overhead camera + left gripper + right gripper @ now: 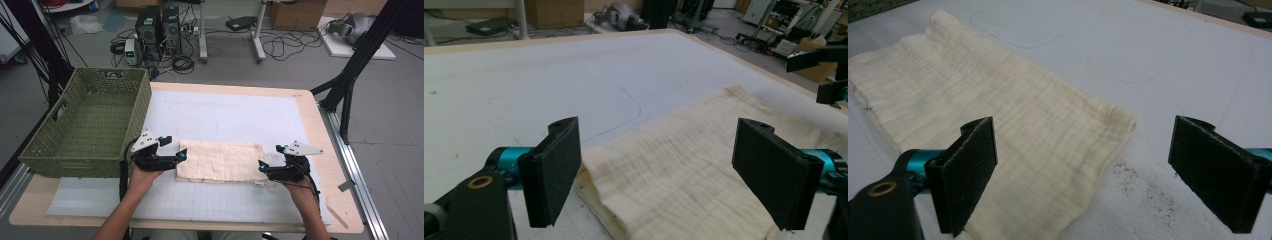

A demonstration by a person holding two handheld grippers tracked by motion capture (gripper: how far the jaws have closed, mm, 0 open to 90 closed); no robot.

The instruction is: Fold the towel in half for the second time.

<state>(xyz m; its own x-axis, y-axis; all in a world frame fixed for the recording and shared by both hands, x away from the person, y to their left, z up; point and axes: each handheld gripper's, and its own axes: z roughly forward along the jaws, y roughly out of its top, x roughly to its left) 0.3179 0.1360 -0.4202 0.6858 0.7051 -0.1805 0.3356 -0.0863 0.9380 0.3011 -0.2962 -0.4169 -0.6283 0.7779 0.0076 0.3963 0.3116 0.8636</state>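
The folded cream cloth [220, 161] hides its lower layers. Both tongs, left [181, 156] and right [261, 166], are released at its ends. The green basket's [37, 150] inside looks bare.

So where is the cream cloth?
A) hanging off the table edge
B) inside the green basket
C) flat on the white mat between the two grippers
C: the cloth lies flat on the white mat, between the left gripper and right gripper, both with jaws open.
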